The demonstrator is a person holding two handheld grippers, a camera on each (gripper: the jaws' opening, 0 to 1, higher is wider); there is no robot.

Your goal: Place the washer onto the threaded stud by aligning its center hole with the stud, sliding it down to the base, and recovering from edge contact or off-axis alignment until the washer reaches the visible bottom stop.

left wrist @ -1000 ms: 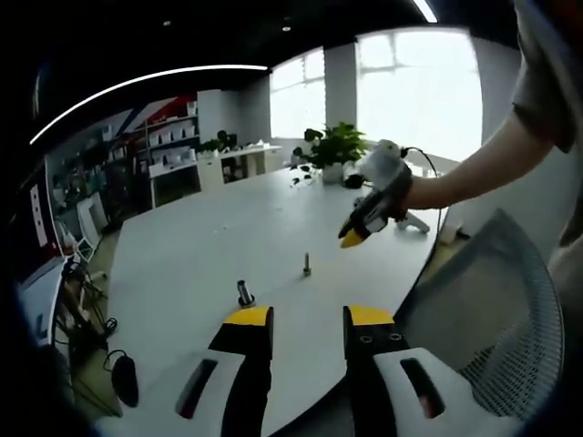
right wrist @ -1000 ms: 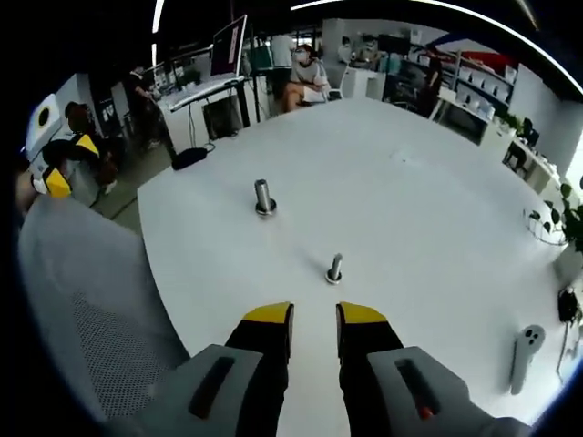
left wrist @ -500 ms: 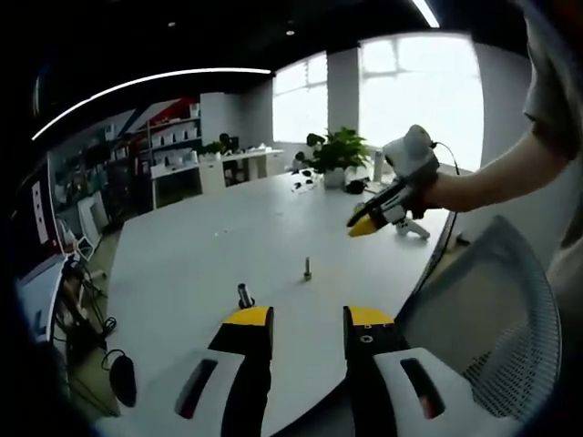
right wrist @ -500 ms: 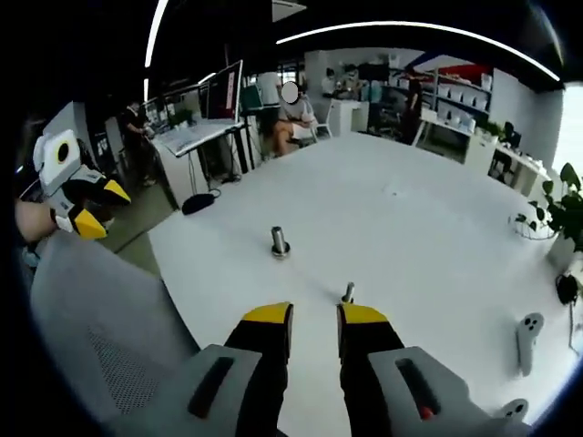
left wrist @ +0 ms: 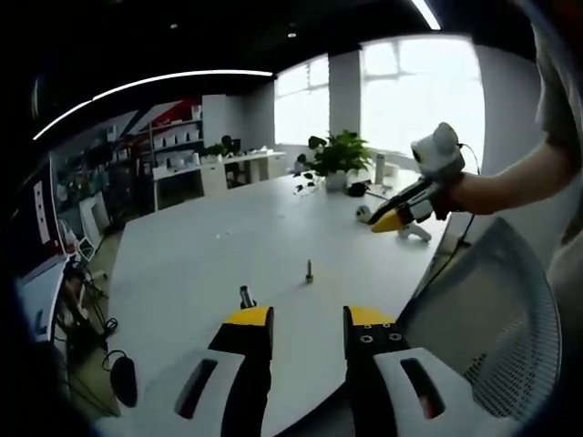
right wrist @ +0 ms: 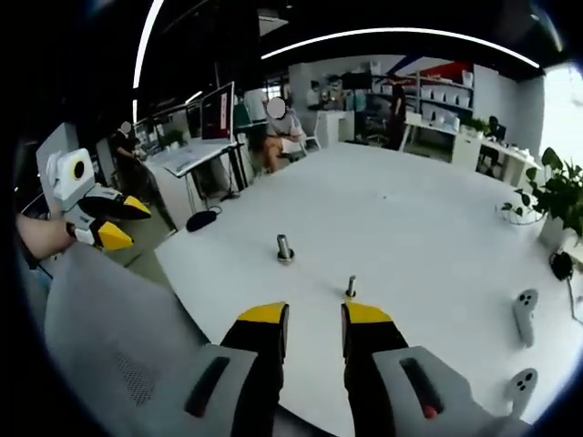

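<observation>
Office, white table point(right wrist: 428, 228), mesh chair point(right wrist: 109, 337).

Blown-out window point(left wrist: 419, 91) glare, dim fisheye edges

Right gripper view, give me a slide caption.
Open right gripper hovers above a white table near two upright studs.

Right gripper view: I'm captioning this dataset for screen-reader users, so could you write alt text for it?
The right gripper, jaws slightly apart and empty, points across a white table at a small threaded stud just ahead and a thicker metal post beyond. The left gripper hovers at the left, above a grey mesh chair.
</observation>
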